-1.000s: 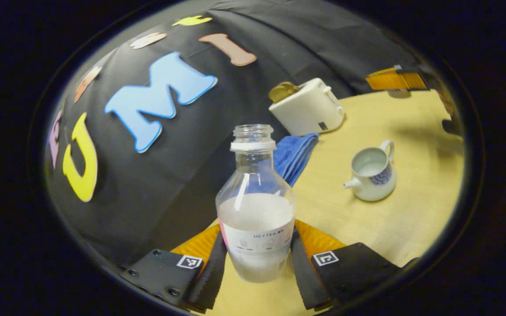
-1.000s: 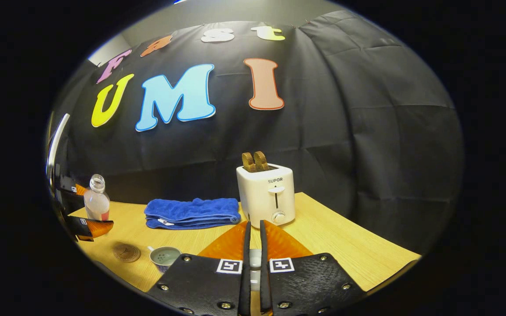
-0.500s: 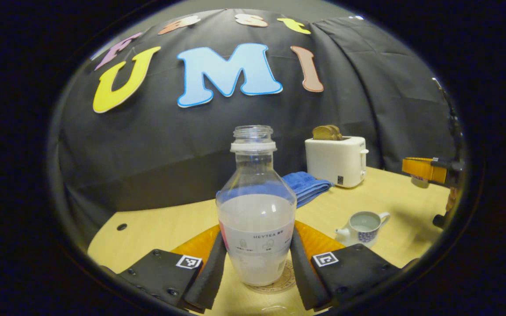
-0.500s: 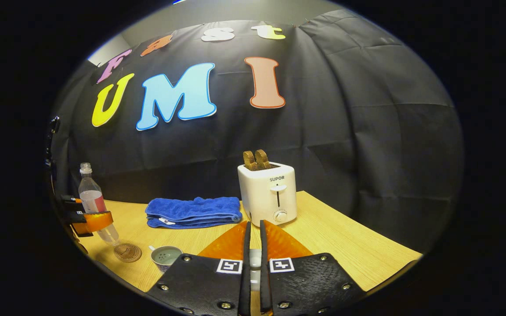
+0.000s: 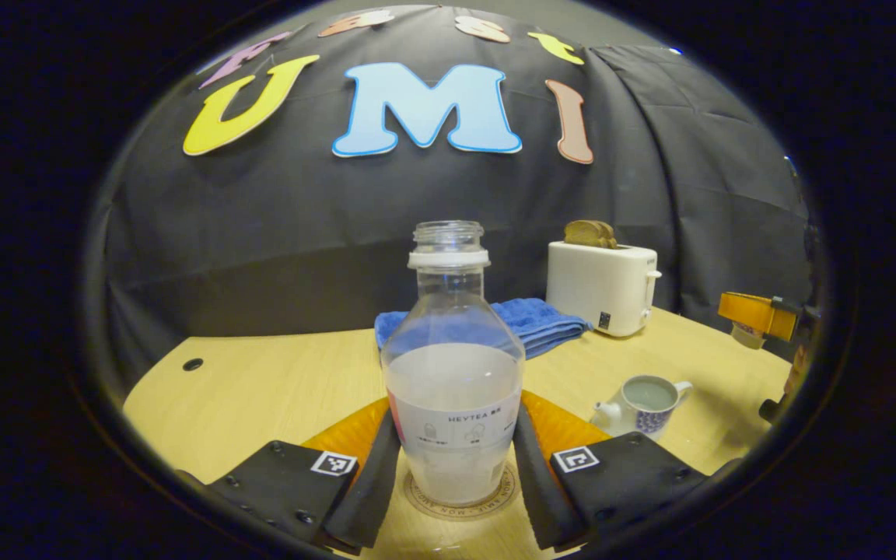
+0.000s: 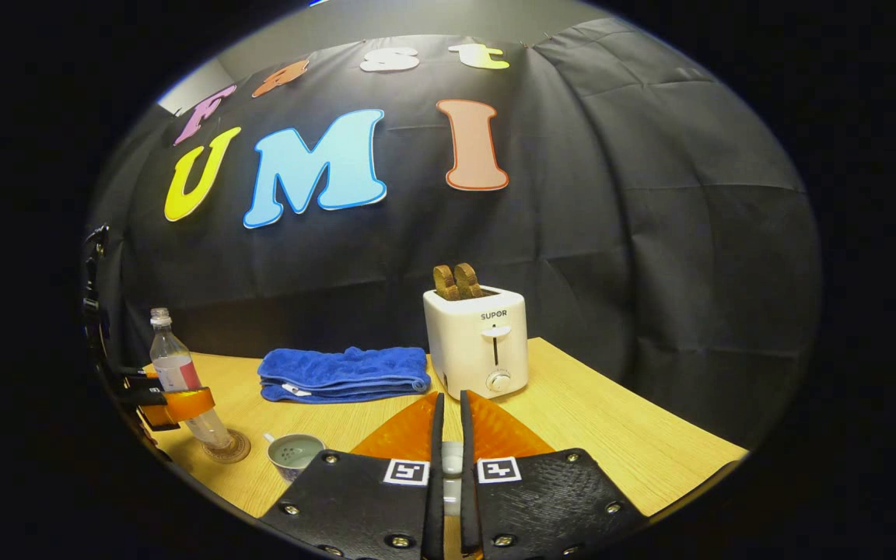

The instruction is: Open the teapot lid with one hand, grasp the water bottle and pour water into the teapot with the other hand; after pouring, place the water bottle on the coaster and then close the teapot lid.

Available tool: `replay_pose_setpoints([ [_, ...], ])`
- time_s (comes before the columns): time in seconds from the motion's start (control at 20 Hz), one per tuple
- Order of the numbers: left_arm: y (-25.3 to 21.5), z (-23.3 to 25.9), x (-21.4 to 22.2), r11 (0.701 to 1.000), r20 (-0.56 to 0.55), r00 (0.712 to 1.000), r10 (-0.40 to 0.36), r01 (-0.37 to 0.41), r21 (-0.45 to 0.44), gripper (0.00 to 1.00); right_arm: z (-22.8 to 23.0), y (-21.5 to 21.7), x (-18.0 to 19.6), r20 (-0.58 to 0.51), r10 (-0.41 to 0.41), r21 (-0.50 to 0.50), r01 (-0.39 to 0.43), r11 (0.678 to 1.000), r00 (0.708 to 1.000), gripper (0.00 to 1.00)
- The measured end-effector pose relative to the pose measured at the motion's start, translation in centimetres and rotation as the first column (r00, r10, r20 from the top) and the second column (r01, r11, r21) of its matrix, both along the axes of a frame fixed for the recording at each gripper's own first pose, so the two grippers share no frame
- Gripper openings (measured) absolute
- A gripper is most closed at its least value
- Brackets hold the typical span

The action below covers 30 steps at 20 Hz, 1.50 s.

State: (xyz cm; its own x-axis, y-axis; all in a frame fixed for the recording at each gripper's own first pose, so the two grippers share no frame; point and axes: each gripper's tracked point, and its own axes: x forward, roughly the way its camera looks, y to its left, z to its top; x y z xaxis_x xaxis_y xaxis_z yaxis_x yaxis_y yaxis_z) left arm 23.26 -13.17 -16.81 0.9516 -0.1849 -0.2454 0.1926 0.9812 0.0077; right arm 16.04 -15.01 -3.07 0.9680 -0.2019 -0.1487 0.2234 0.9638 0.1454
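Left gripper view: left gripper clamped on clear, uncapped plastic water bottle, upright on round brown coaster. Step: placing; release next. Right gripper pinches small white lid; white-and-blue ceramic teapot open.

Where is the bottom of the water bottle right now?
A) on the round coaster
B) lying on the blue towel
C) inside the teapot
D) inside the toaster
A: the water bottle stands upright with its base on the round coaster, the left claw gripping it from both sides; the teapot sits apart, to one side.
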Motion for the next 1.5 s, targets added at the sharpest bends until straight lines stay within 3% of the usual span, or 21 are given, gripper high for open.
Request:
replay_pose_setpoints([
  [0.5, 0.0, -0.6, 0.1, 1.0, -0.007, 1.0, 0.018, -0.018, -0.014, 0.88, 0.3, 1.0, 0.2, 0.008, 0.028, -0.02, -0.028, 0.999, 1.0, 0.08],
  [0.65, -0.1, -0.6, -0.3, 0.999, -0.005, 1.0, 0.019, -0.019, -0.045, 1.0, 1.1, 2.3, 0.2, 0.029, 0.061, -0.044, -0.06, 0.997, 0.998, 0.08],
  [0.85, -0.2, -0.2, -0.5, 0.998, 0.007, 1.0, 0.011, -0.011, -0.056, 1.0, 2.5, 4.7, 0.6, 0.066, 0.119, -0.01, -0.119, 0.993, 0.991, 0.08],
  [1.1, -0.4, 0.5, -0.4, 1.0, 0.028, 1.0, -0.006, 0.006, -0.031, 1.0, 3.3, 6.8, 1.7, 0.075, 0.158, -0.047, -0.155, 0.987, 0.985, 0.08],
  [1.5, 0.8, -0.5, -2.6, 0.993, 0.008, 1.0, 0.016, -0.015, -0.117, 1.0, 2.9, 10.8, 5.0, 0.095, 0.253, 0.009, -0.255, 0.967, 0.963, 0.08],
])
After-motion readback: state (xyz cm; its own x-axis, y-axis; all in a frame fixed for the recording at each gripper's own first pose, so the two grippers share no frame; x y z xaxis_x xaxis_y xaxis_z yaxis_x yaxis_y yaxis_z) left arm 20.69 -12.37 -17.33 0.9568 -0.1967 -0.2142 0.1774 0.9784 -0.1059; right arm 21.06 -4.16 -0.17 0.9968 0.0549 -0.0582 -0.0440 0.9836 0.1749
